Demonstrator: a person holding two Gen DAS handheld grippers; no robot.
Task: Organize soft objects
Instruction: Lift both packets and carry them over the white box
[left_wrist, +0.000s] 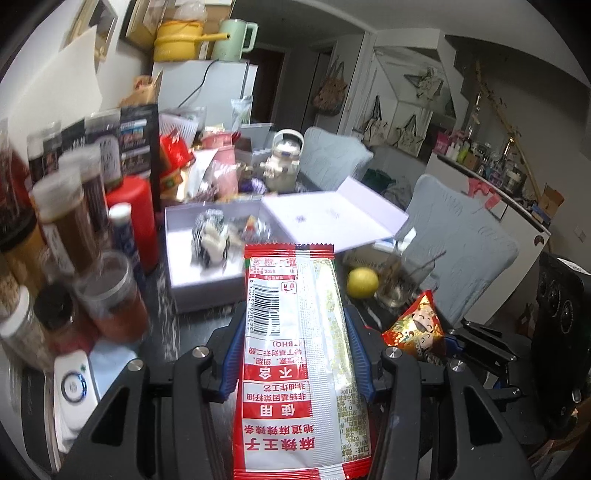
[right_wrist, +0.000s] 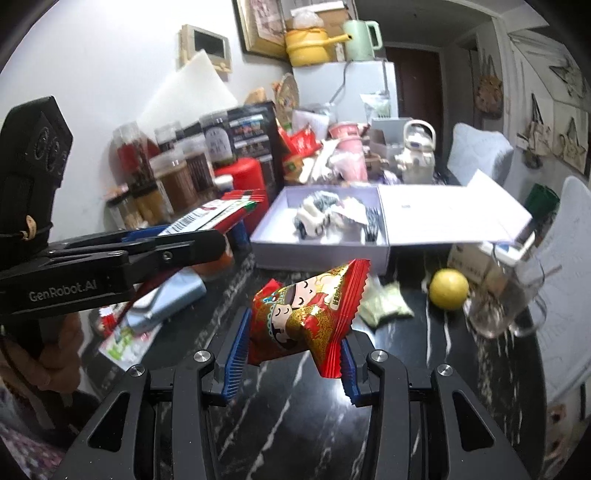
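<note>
My left gripper (left_wrist: 295, 332) is shut on a long red and white snack packet (left_wrist: 295, 354), held above the dark table short of the open white box (left_wrist: 201, 284). My right gripper (right_wrist: 291, 347) is shut on a small red and gold snack bag (right_wrist: 306, 314), also held above the table in front of the box (right_wrist: 317, 254). The box holds black and white soft items (right_wrist: 314, 218) and wrappers. In the right wrist view the left gripper (right_wrist: 221, 236) is at the left with its packet (right_wrist: 218, 214). The small bag shows at the right in the left wrist view (left_wrist: 415, 328).
Jars and bottles (left_wrist: 74, 229) and a red canister (left_wrist: 136, 218) crowd the left side. A lemon (right_wrist: 448, 288) and a glass mug (right_wrist: 506, 306) stand right of the box under its open lid (right_wrist: 450, 214). A green packet (right_wrist: 386, 306) lies on the dark marble table (right_wrist: 295, 424).
</note>
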